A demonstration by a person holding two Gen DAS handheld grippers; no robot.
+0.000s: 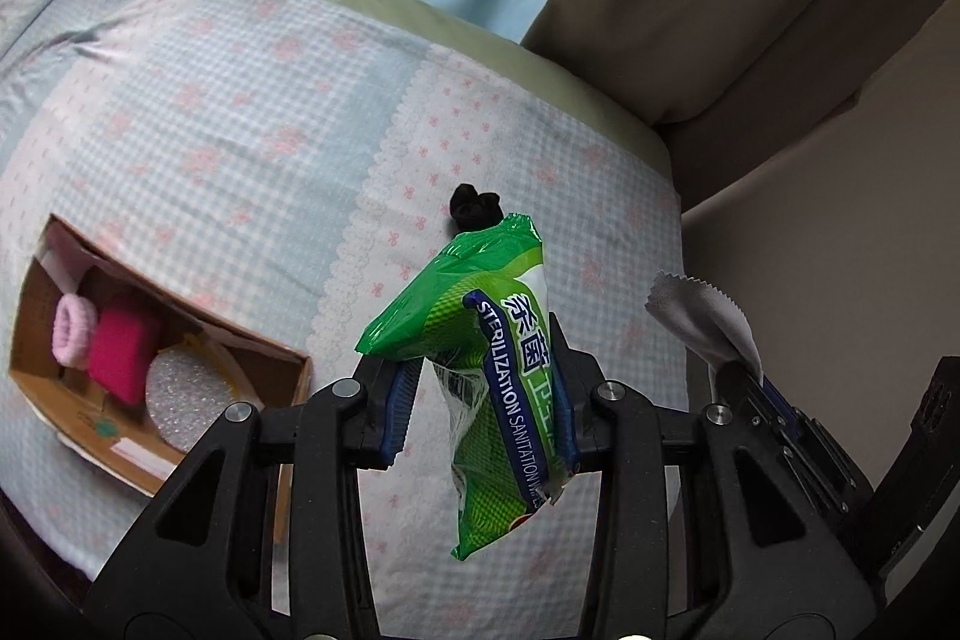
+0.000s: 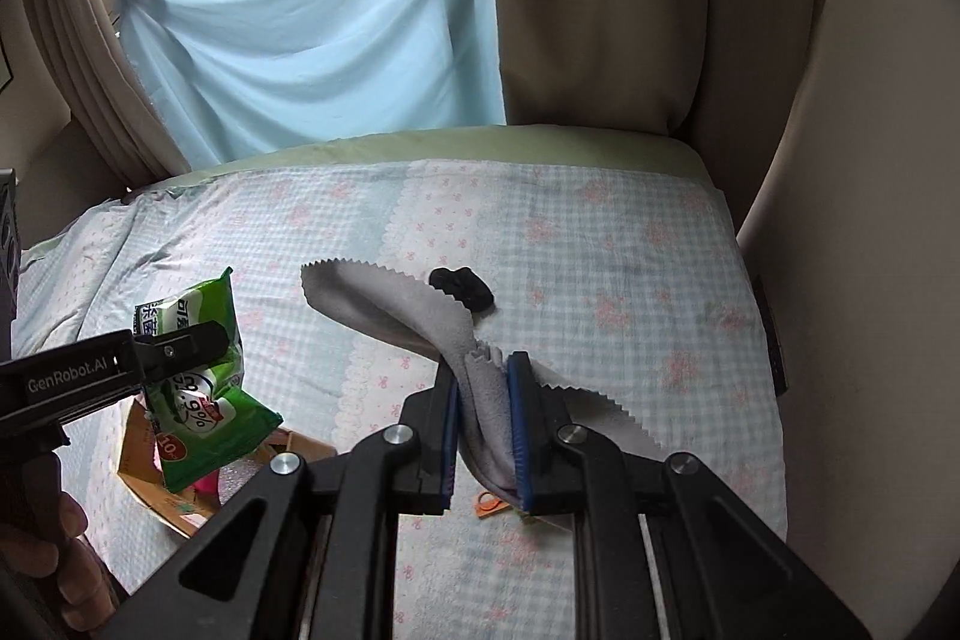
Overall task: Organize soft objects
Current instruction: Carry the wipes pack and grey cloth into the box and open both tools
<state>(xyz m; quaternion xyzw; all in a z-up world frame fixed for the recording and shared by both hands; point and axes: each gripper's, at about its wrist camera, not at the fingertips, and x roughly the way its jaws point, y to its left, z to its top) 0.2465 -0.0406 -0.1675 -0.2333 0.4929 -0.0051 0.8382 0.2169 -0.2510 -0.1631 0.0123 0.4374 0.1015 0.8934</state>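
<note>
A green pack of sanitising wipes (image 1: pixel 504 400) hangs above the bed, and my left gripper (image 1: pixel 486 358) is shut on it across the middle. The right wrist view shows the same pack (image 2: pixel 198 400) at the left, in the left gripper (image 2: pixel 180 346). My right gripper (image 2: pixel 485 370) is shut on a grey cloth (image 2: pixel 390 298) with zigzag edges, whose ends drape out to both sides. The cloth (image 1: pixel 696 316) also shows at the right of the left wrist view. A small black bundle of fabric (image 1: pixel 474 208) (image 2: pixel 465 286) lies on the bed beyond both grippers.
An open cardboard box (image 1: pixel 36 334) on the bed's left holds a pale pink roll (image 1: pixel 72 328), a magenta piece (image 1: pixel 123 346) and a silvery round pad (image 1: pixel 186 394). A checked cover (image 1: pixel 210 100) is spread over the bed. Blue fabric (image 2: pixel 330 40) and beige curtains (image 2: pixel 600 10) hang behind. A small orange item (image 2: pixel 489 505) lies under the right gripper.
</note>
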